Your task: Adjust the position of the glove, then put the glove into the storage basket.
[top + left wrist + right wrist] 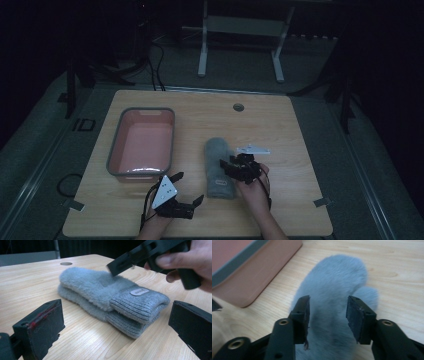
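Wooden surface [295,125]: upper right and right side bare, open room there. Pink bin [142,142] sits centre-left. Grey fuzzy mittens [219,167], stacked, lie mid-frame just right of the bin. Right claw [235,167] hovers at the mittens' top, jaws parted, fleece between them, pads not pressing. Left claw [187,187] wide open at lower centre, near the cuffs, holding nothing.
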### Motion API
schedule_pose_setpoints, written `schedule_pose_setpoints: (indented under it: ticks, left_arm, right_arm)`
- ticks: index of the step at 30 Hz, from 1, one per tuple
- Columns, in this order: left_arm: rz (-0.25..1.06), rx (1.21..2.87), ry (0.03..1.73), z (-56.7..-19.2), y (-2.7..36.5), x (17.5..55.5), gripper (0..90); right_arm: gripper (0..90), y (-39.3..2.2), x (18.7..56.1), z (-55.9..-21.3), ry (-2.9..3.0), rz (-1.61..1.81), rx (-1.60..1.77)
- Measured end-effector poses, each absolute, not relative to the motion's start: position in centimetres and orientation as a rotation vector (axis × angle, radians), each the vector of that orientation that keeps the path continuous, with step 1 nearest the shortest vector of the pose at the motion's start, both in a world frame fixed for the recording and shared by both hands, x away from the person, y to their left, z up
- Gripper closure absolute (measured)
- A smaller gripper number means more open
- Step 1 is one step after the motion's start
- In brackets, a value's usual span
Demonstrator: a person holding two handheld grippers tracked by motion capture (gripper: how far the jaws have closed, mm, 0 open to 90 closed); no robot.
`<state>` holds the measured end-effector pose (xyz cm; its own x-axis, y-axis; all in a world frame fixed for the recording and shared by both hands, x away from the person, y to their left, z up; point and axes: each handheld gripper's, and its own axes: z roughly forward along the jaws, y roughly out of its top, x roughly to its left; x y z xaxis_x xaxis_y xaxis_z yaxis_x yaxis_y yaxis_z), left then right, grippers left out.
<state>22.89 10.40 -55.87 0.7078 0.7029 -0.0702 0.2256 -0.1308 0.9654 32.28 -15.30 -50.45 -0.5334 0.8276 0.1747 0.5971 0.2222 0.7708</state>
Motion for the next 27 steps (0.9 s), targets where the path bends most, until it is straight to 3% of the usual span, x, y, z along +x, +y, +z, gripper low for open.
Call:
schedule_pose_setpoints:
  ticks: [4,6,8,9,13,22,27]
  left_arm:
    - [0.472,1.705,0.781,-55.4,10.3,23.1,0.3]
    - [0.471,1.713,0.786,-55.3,10.2,23.1,0.3]
    - [0.477,1.738,0.817,-54.9,9.8,23.3,0.3]
    - [0.470,1.742,0.825,-54.7,9.7,23.3,0.3]
    - [0.441,1.751,0.855,-53.8,9.1,24.0,0.3]
    - [0.372,1.841,0.920,-51.6,7.3,27.1,0.3]
    - [0.363,1.885,0.961,-50.7,6.1,28.7,0.3]
  right_arm:
    - [36.9,-17.6,32.3,-49.5,2.212,1.253,1.177]
    - [37.0,-18.6,32.3,-49.1,2.241,1.246,1.190]
    - [26.7,-19.5,32.3,-48.9,2.277,1.248,1.178]
    - [17.3,-19.9,32.2,-48.9,2.317,1.244,1.145]
    - [12.2,-21.2,32.1,-48.8,2.385,1.256,1.068]
    - [18.0,-22.3,33.1,-49.0,2.354,1.174,0.899]
    - [13.5,-22.0,33.6,-49.3,2.400,1.163,1.011]
